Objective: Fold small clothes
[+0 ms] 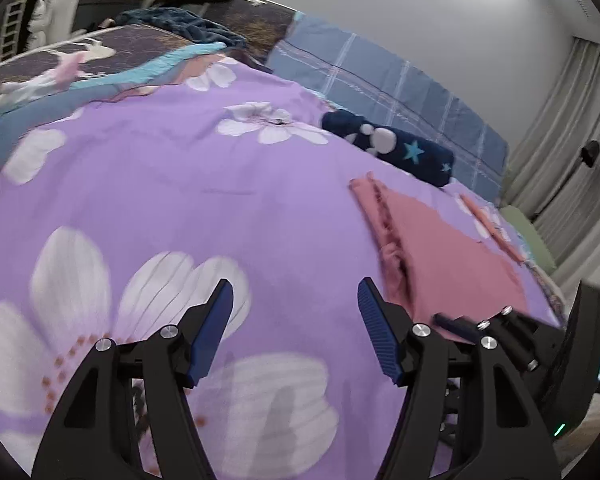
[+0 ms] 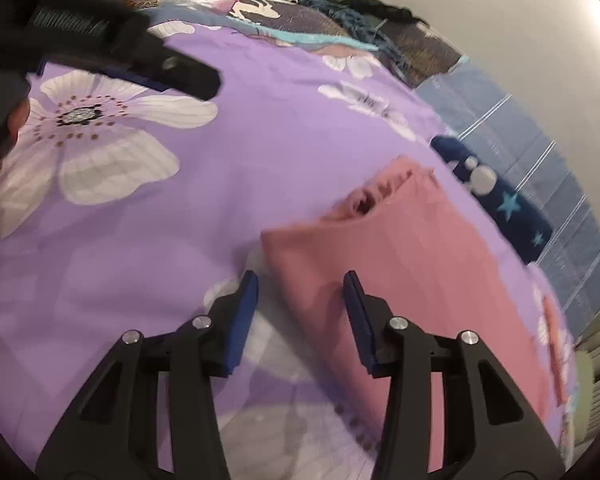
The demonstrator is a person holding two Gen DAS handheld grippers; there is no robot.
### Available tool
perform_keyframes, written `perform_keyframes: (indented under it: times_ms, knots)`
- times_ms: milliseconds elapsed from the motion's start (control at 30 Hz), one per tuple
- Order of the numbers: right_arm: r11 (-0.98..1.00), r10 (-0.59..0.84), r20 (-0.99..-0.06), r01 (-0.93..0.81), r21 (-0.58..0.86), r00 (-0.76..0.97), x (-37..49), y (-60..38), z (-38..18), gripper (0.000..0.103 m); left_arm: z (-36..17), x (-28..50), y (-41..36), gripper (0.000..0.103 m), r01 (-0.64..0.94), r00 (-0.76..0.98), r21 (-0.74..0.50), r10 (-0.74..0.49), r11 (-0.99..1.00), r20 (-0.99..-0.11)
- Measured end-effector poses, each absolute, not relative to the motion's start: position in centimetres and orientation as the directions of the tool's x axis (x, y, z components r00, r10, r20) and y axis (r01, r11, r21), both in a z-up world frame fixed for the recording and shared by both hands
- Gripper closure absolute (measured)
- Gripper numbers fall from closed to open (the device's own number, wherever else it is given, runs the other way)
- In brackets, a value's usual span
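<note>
Left wrist view: the left gripper [image 1: 296,296] hangs with jaws wide and empty over the bed [image 1: 188,184]; the pink garment [image 1: 452,256] lies flat off to its right.

Right wrist view: the right gripper [image 2: 300,286], nearer, has narrower jaws holding nothing, astride the garment's near corner; its long axis runs away rightward.

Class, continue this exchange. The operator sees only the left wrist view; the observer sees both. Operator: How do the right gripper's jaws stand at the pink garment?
Observer: The right gripper is open, its jaws straddling the pink garment's left edge, not pinching it.
Operator: Is the gathered end flat?
Observer: No, the gathered end gapes open.
Operator: Does my left gripper show there?
Observer: Yes, top left, above a white flower.
</note>
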State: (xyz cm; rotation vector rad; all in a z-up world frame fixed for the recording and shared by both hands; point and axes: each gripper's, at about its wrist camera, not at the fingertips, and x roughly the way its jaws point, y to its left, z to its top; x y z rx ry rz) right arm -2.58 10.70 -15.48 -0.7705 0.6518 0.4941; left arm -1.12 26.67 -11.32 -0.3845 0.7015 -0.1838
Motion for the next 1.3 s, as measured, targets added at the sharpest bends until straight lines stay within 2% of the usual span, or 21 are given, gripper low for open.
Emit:
perform_keyframes:
  times_ms: [67, 133, 267, 400, 433, 467, 533, 567, 600, 733, 800, 933, 1000, 1033, 1067, 1133, 1167, 1200, 1300]
  knots:
    - [0.601, 0.16, -0.678, -0.615, -0.51, 0.718, -2.4, 11.3, -15.9, 0.086, -11.0, 1.4, 26.2, 0.038, 0.098, 0.724, -0.442, -0.369, 0.892, -0.583]
    - [0.603, 0.16, -0.674, -0.612, -0.512, 0.721, -2.3, 11.4, -15.9, 0.094, -10.9, 3.9, 25.4, 0.038, 0.164, 0.676, -0.486, -0.457, 0.859, -0.579]
    - [0.639, 0.21, -0.648, -0.604, -0.476, 0.732, -2.4, 10.3, -14.3, 0.097, -11.9, 10.1, 22.5, 0.038, 0.245, 0.543, -0.557, -0.588, 0.793, -0.599]
    - [0.671, 0.234, -0.654, -0.606, -0.427, 0.719, -2.0, 9.6, -13.4, 0.098, -13.6, 15.5, 19.7, 0.042, 0.258, 0.456, -0.593, -0.637, 0.763, -0.621]
    - [0.677, 0.237, -0.659, -0.608, -0.416, 0.714, -1.8, 9.4, -13.4, 0.097, -14.2, 16.9, 19.3, 0.051, 0.241, 0.455, -0.596, -0.631, 0.766, -0.628]
    - [0.679, 0.238, -0.663, -0.61, -0.408, 0.709, -1.9, 9.4, -13.4, 0.098, -14.6, 18.0, 19.0, 0.065, 0.225, 0.456, -0.607, -0.633, 0.762, -0.626]
    - [0.679, 0.239, -0.667, -0.613, -0.404, 0.706, -1.8, 9.5, -13.5, 0.098, -15.4, 19.9, 19.2, 0.077, 0.187, 0.454, -0.658, -0.658, 0.729, -0.6]
    - [0.678, 0.24, -0.667, -0.614, -0.405, 0.706, -1.9, 9.5, -13.6, 0.098, -15.8, 20.9, 19.3, 0.092, 0.162, 0.455, -0.698, -0.68, 0.698, -0.575]
    - [0.676, 0.246, -0.669, -0.619, -0.4, 0.701, -1.8, 9.6, -13.6, 0.098, -15.8, 21.3, 19.4, 0.098, 0.148, 0.467, -0.712, -0.683, 0.686, -0.562]
    - [0.709, 0.299, -0.673, -0.63, -0.318, 0.677, -2.5, 9.1, -12.3, 0.098, -12.9, 20.8, 19.8, 0.101, 0.205, 0.548, -0.725, -0.691, 0.657, -0.471]
    - [0.715, 0.308, -0.678, -0.633, -0.298, 0.667, -2.3, 9.0, -12.2, 0.098, -12.0, 20.6, 19.5, 0.103, 0.206, 0.586, -0.64, -0.617, 0.741, -0.526]
    - [0.716, 0.294, -0.725, -0.646, -0.265, 0.623, -1.9, 9.1, -13.8, 0.098, -14.3, 21.6, 19.7, 0.103, 0.128, 0.573, -0.541, -0.507, 0.831, -0.643]
    - [0.719, 0.292, -0.724, -0.642, -0.264, 0.625, -2.1, 8.9, -13.9, 0.098, -15.3, 21.3, 20.7, 0.103, 0.106, 0.57, -0.569, -0.519, 0.816, -0.638]
    - [0.721, 0.296, -0.723, -0.642, -0.259, 0.625, -2.1, 8.8, -13.9, 0.098, -15.4, 21.1, 21.2, 0.098, 0.1, 0.568, -0.603, -0.543, 0.791, -0.618]
    - [0.726, 0.302, -0.725, -0.642, -0.246, 0.62, -2.1, 8.6, -13.8, 0.097, -15.4, 20.7, 21.7, 0.079, 0.095, 0.563, -0.642, -0.573, 0.761, -0.596]
    - [0.74, 0.304, -0.73, -0.635, -0.224, 0.612, -2.0, 8.3, -13.7, 0.095, -14.7, 19.9, 21.8, 0.051, 0.126, 0.561, -0.658, -0.6, 0.742, -0.57]
    - [0.745, 0.302, -0.731, -0.63, -0.219, 0.612, -1.9, 8.2, -13.6, 0.092, -14.3, 19.2, 21.6, 0.045, 0.161, 0.557, -0.644, -0.608, 0.747, -0.566]
    - [0.755, 0.297, -0.728, -0.618, -0.217, 0.618, -2.0, 8.0, -13.5, 0.092, -13.8, 18.8, 21.2, 0.044, 0.194, 0.546, -0.623, -0.611, 0.758, -0.573]
    - [0.768, 0.282, -0.717, -0.598, -0.23, 0.637, -2.3, 7.9, -13.2, 0.08, -13.8, 18.3, 19.7, 0.041, 0.25, 0.489, -0.601, -0.635, 0.759, -0.598]
